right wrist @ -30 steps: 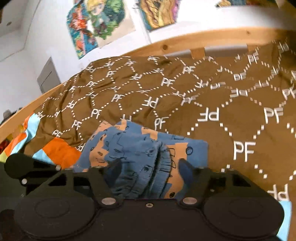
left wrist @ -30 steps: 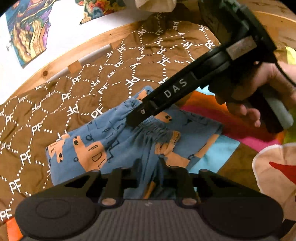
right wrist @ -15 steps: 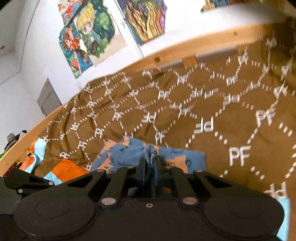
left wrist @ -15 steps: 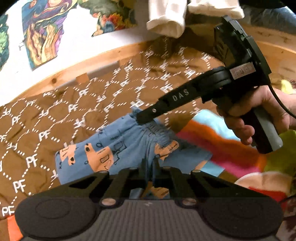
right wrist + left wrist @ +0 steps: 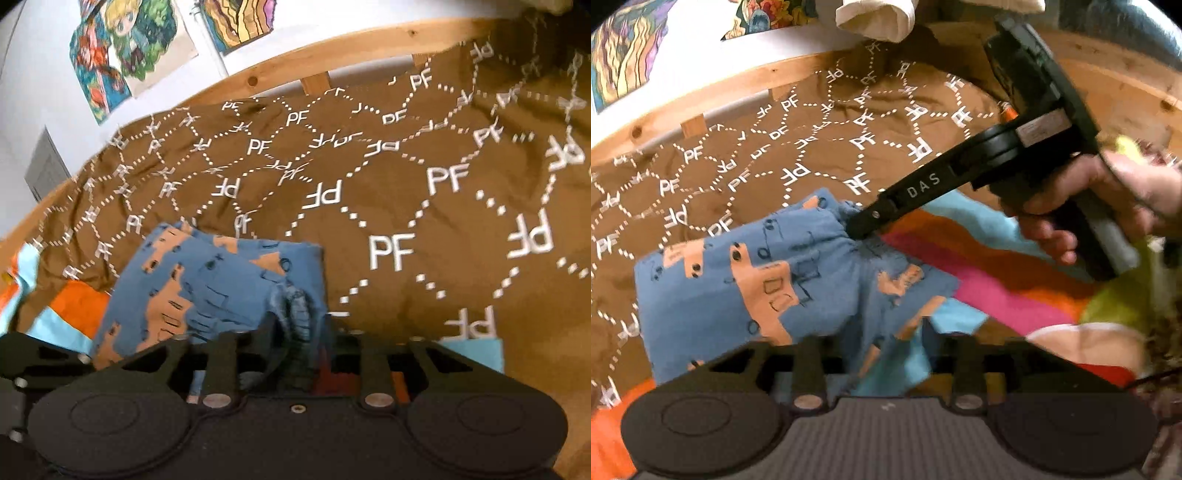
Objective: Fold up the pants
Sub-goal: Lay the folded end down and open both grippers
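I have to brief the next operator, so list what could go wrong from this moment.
1. The left tool stands open, so only the right tool pinches the pants at the gathered waistband; that side may sag and skew the fold.
2. The right tool's small bunched grip could slip.
3. The brown blanket is wrinkled; folds may land uneven.

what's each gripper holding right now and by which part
The right gripper pinches the blue, orange-printed fabric pants at the gathered waistband. The left gripper stands open, holding nothing, the pants' edge lying between its fingers.
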